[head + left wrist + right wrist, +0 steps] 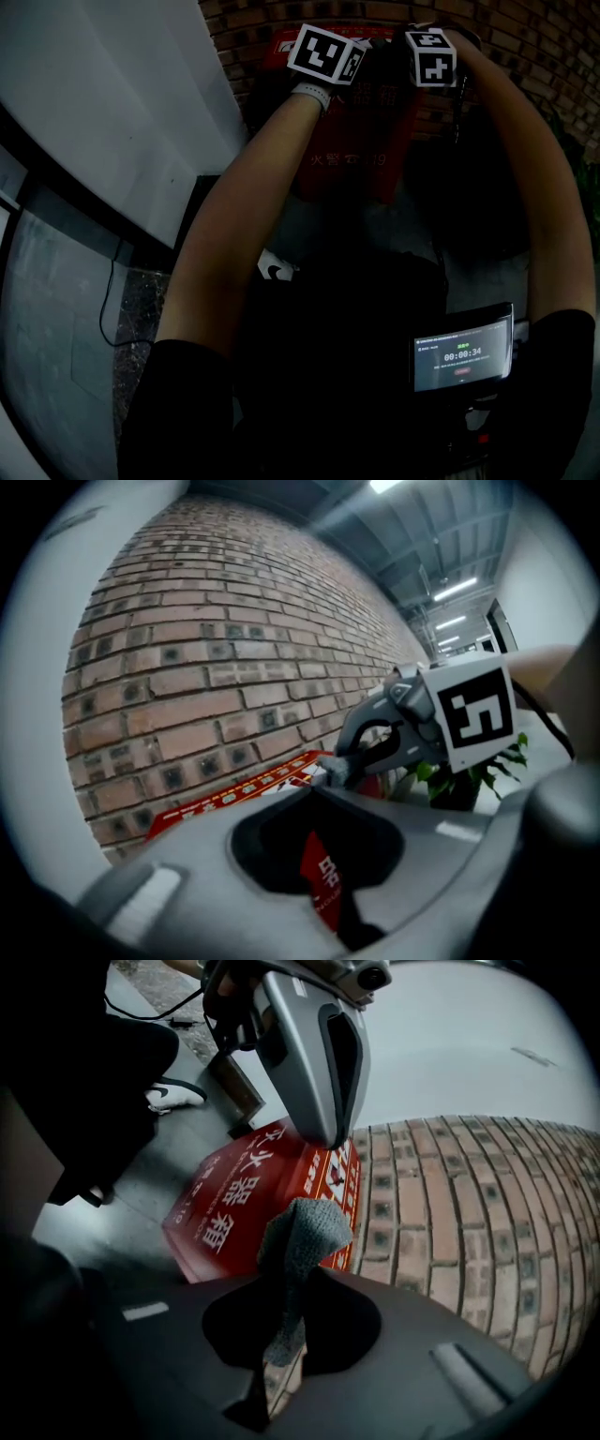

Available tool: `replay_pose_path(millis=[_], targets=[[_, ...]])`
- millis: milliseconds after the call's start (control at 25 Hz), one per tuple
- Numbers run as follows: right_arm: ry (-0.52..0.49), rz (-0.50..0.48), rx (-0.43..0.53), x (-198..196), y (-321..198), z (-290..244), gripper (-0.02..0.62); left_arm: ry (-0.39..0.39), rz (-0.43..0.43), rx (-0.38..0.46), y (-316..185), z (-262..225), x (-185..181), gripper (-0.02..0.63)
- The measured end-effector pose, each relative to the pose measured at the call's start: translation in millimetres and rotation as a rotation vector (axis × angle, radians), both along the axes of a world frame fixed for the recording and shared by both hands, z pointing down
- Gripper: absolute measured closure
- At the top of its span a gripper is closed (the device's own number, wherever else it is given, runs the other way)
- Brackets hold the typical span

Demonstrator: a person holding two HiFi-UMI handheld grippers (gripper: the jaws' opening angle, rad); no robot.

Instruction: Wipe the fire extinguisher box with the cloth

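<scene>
The red fire extinguisher box (361, 141) with white characters stands on the floor against a brick wall (525, 37). Both arms reach to its top. My right gripper (302, 1274) is shut on a grey cloth (302, 1237), which sticks up between the jaws just above the box (248, 1199) and its top edge. In the left gripper view the right gripper (398, 738) presses the cloth tip (339, 769) at the box top (239, 797). My left gripper (323, 794) is over the box, jaws together with nothing in them; it hangs above the box as the left gripper (319, 1044).
The brick wall (197, 658) rises right behind the box. A green plant (459, 782) stands to the right. A white wall panel (103, 103) and a cable (106, 305) lie left. The person's shoe (173, 1096) is on the floor in front. A chest device's screen (462, 352) glows.
</scene>
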State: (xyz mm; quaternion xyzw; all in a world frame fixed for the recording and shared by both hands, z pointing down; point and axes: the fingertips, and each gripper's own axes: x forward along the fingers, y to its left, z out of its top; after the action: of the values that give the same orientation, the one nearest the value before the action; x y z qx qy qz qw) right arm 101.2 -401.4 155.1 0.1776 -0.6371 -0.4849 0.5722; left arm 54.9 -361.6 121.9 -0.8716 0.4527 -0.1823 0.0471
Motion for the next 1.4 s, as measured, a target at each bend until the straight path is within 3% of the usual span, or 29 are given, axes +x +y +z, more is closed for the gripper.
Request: replay_pose_path(millis=[200, 280, 360, 560, 680, 840, 1040, 1280, 1400], targets=[[-0.018, 0.054, 0.006, 45, 0, -2, 0.571, -0.010, 0.007, 0.000, 4, 6, 16, 0.604], [-0.073, 0.072, 0.006, 58, 0, -5, 0.571, -0.005, 0.014, 0.012, 7, 5, 21, 0.604], [-0.251, 0.058, -0.003, 57, 6, -18, 0.571, 0.024, 0.043, 0.032, 17, 0, 28, 0.604], [-0.927, -0.134, -0.166, 20, 74, -60, 0.571, 0.193, 0.146, 0.116, 73, -10, 30, 0.604], [-1.172, -0.266, -0.317, -9, 130, -48, 0.571, 0.204, 0.204, 0.132, 103, 18, 20, 0.604], [-1.438, -0.312, -0.518, -33, 175, -5, 0.571, 0.286, 0.273, 0.169, 143, 57, -8, 0.604], [-1.552, -0.263, -0.638, -57, 187, 70, 0.571, 0.383, 0.241, 0.186, 159, 121, -59, 0.604], [-1.668, -0.236, -0.830, -91, 193, 149, 0.571, 0.410, 0.218, 0.119, 163, 207, -89, 0.604], [-1.656, -0.200, -0.860, -103, 184, 180, 0.571, 0.425, 0.206, 0.111, 159, 231, -96, 0.604]])
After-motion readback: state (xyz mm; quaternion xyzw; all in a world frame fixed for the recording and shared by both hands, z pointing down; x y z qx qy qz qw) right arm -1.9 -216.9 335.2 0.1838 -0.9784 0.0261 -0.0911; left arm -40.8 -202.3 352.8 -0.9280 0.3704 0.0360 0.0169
